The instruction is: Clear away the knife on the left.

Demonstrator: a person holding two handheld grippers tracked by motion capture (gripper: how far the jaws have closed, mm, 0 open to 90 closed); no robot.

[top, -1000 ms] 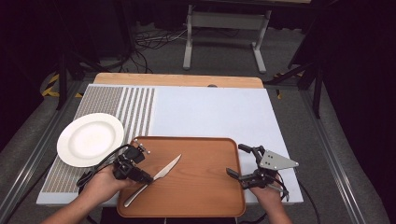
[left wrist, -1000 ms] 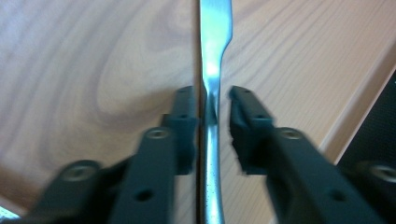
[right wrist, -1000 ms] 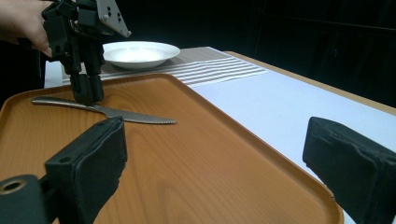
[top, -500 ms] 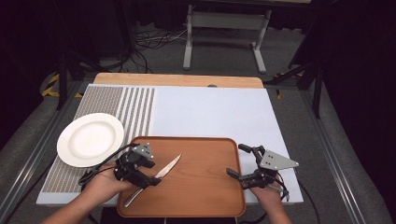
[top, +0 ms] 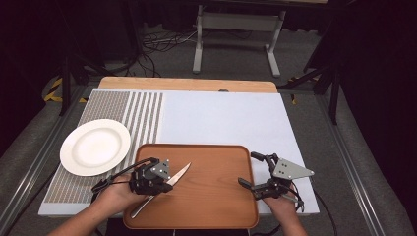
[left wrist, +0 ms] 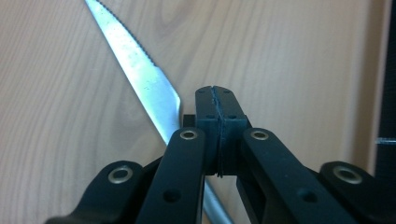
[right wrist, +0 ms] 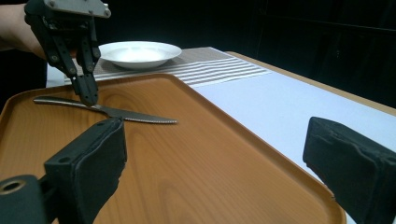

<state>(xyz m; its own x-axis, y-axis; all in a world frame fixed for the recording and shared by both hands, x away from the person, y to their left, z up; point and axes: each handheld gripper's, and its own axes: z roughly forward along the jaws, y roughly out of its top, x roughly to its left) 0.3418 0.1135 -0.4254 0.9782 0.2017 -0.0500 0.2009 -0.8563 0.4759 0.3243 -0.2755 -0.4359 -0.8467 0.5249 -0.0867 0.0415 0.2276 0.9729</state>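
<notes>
My left tool (top: 160,181) sits over the near left part of the tray (top: 216,201), pointing down at the knife (top: 162,189). Its jaws have just been closing and now meet pad to pad. In the left gripper view the closed tips stand just beside the blade's back edge, with nothing between them; the steel passes under the left jaw arm and its handle end is cut off at the bottom of that view. Whether the tips touch the knife I cannot tell. In the right gripper view the left tool's tips (right wrist: 88,95) come down at the junction of handle and blade.

My right tool (top: 253,172) is at the near right edge of the tray, jaws standing wide apart, holding nothing. Part of my hand is cut off at the bottom edge of the high view.

Knife lies diagonally on the tray, serrated tip pointing away and to the right.

Farther left, off the tray, a white plate (top: 95,146) rests on the striped mat (top: 142,113) on the counter (top: 221,115)
</notes>
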